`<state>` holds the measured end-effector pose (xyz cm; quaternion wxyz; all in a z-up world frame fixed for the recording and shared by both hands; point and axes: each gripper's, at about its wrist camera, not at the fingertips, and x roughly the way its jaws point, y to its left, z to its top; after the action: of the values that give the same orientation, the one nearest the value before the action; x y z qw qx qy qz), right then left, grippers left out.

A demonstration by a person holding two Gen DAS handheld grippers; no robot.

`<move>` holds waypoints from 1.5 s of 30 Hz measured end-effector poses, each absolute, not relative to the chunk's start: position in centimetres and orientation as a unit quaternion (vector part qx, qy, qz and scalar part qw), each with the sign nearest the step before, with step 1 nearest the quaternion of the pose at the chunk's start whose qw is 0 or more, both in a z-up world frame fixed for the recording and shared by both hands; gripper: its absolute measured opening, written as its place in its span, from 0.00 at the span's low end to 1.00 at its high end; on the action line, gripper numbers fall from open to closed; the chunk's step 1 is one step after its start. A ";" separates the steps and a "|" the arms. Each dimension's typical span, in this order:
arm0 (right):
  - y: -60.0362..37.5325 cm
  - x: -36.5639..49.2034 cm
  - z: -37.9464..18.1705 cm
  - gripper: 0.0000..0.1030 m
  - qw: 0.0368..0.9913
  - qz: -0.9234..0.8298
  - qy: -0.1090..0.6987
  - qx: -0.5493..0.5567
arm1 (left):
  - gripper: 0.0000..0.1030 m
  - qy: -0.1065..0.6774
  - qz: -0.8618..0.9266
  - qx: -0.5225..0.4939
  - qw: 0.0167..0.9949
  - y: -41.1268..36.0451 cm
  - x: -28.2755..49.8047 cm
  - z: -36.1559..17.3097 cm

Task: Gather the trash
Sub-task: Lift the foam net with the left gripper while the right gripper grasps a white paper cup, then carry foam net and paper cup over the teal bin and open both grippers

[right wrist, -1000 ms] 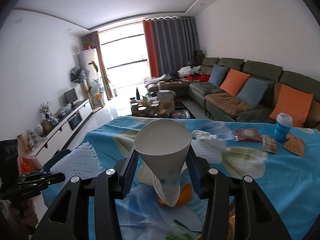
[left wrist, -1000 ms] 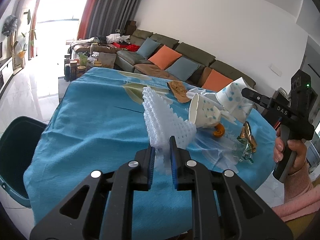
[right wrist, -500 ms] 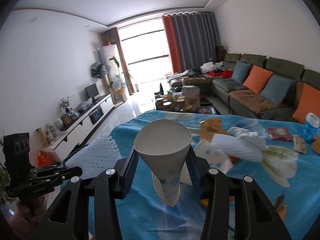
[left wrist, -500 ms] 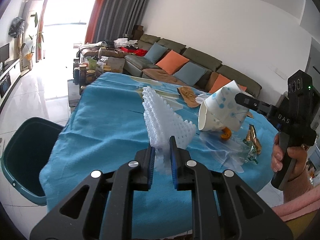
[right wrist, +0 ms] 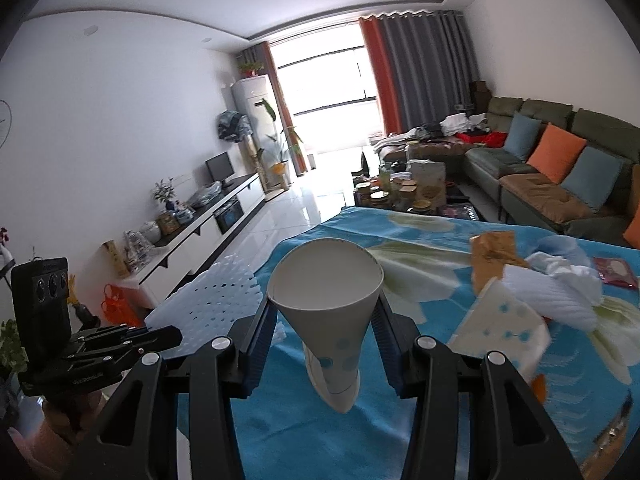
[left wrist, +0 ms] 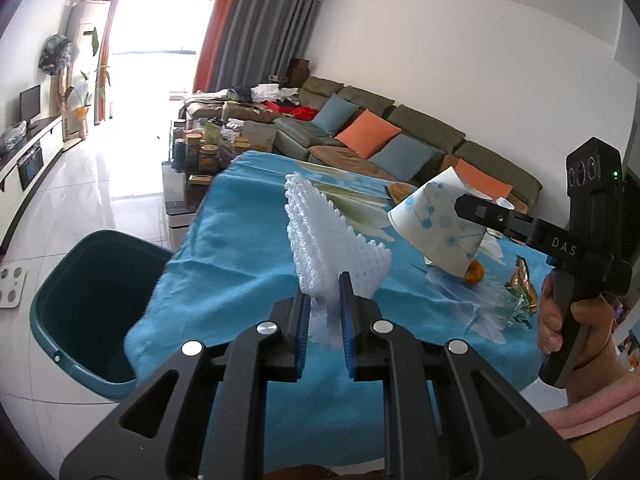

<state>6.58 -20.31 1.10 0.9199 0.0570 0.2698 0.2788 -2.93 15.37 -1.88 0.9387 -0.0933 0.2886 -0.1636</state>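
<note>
Currently, your stock, largest item first.

Table: covered in a blue floral cloth, it carries the uncollected litter.

Bin: dark green, open-topped, on the floor against the table's near-left corner. It shows only in the left wrist view, and its mouth is partly hidden by the hanging cloth.

Foam net: a white mesh sleeve, standing upright out of your left gripper, lifted off the cloth. The jaws are narrow and pinch only its lower edge.

Paper cup: white with blue dots, clamped across its wall by your right gripper at middling width, mouth facing forward, clear of the table.

Second paper cup: on its side on the cloth, just right of the one you hold.

Tissue, brown wrapper, orange peel, foil wrapper: all loose on the table.

Risks, as judged from here:
- The net is soft and held by its edge, so a quick swing could pull it free short of the bin.
- The cup's wall looks squeezed. Extra pressure could crumple it out of the jaws.
- Release too early over the draped cloth and either piece could slide to the floor beside the bin.
- Both hands head for one opening, so they may collide above it.
</note>
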 end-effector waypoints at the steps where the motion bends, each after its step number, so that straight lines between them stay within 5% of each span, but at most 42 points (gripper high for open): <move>1: -19.9 6.6 1.0 0.44 0.919 0.283 0.271 0.056 | 0.14 0.288 -0.161 -0.095 0.939 15.6 -3.0 -1.9; 45: -2.9 10.6 0.7 0.44 0.840 0.449 0.303 0.012 | 0.14 0.281 0.011 -0.148 0.948 26.1 -4.7 -2.7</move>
<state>10.61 -2.92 0.73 0.8404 0.0117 0.3031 0.4492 -4.71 26.15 -2.69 0.9481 -0.1479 0.2813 0.0108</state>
